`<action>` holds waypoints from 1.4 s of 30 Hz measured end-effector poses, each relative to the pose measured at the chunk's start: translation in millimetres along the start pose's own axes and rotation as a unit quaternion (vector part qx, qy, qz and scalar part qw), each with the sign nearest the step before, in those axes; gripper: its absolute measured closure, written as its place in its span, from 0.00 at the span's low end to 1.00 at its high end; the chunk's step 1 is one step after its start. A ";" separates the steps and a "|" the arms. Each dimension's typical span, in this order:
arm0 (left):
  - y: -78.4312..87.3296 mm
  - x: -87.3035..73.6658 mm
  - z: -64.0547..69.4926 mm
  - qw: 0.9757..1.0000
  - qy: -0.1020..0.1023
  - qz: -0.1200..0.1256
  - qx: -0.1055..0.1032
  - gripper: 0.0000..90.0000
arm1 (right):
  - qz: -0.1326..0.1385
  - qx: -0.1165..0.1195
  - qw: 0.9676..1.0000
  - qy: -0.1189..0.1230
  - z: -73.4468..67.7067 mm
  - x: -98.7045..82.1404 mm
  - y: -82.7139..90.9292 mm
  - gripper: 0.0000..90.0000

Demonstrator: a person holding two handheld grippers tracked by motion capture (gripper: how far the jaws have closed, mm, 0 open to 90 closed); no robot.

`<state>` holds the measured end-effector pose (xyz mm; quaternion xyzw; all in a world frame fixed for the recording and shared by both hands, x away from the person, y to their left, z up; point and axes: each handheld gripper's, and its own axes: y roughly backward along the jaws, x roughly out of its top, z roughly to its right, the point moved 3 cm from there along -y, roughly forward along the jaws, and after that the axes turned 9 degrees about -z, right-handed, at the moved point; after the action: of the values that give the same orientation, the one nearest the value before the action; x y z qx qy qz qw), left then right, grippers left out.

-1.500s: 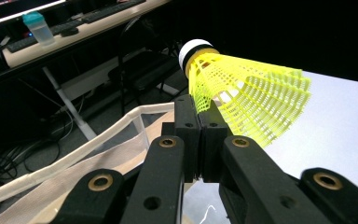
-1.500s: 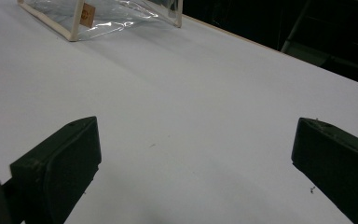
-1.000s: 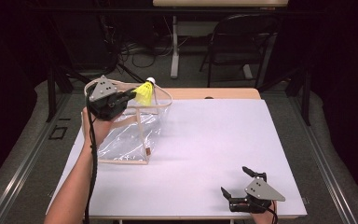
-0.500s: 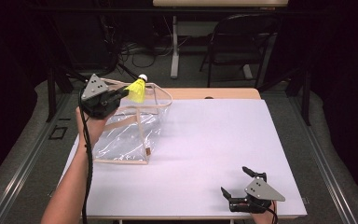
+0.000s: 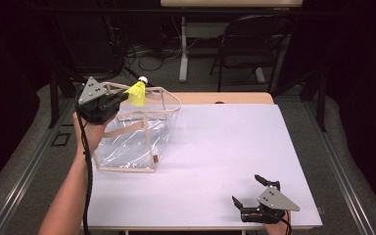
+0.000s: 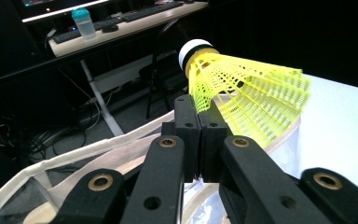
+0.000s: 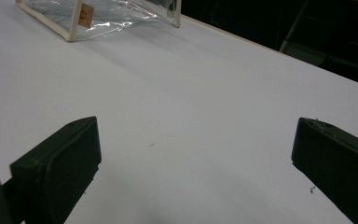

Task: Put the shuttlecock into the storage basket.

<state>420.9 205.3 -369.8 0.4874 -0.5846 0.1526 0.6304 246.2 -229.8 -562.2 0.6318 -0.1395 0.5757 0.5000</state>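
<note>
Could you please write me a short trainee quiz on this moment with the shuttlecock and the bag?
1. True or false: the left gripper is shut on the shuttlecock.
2. Which part of the shuttlecock do the jaws pinch: A the white cork, B the yellow skirt, C nothing?
3. Where does the right gripper sit, and how do its jaws stand?

Key
1. True.
2. B: the skirt's edge, with the cork pointing away, above the clear bag.
3. At the near right corner of the table, low over it, jaws wide apart with nothing between them.
</note>
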 end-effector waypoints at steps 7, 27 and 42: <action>2.6 -2.7 -6.5 1.000 0.007 -0.001 0.007 0.99 | -0.001 0.000 1.000 0.001 -0.1 -0.1 -0.1 0.01; 10.1 -10.4 -22.2 0.999 0.026 -0.002 0.029 0.99 | -0.004 0.003 1.000 -0.003 -0.2 -0.6 -1.8 0.01; 12.6 -17.7 -27.4 0.999 0.035 0.001 0.041 0.99 | -0.004 0.001 1.000 -0.002 -0.3 -0.5 -1.5 0.01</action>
<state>422.7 239.8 -375.7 0.5065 -0.5556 0.1941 0.6302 247.0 -229.0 -563.4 0.6335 -0.1375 0.5728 0.5017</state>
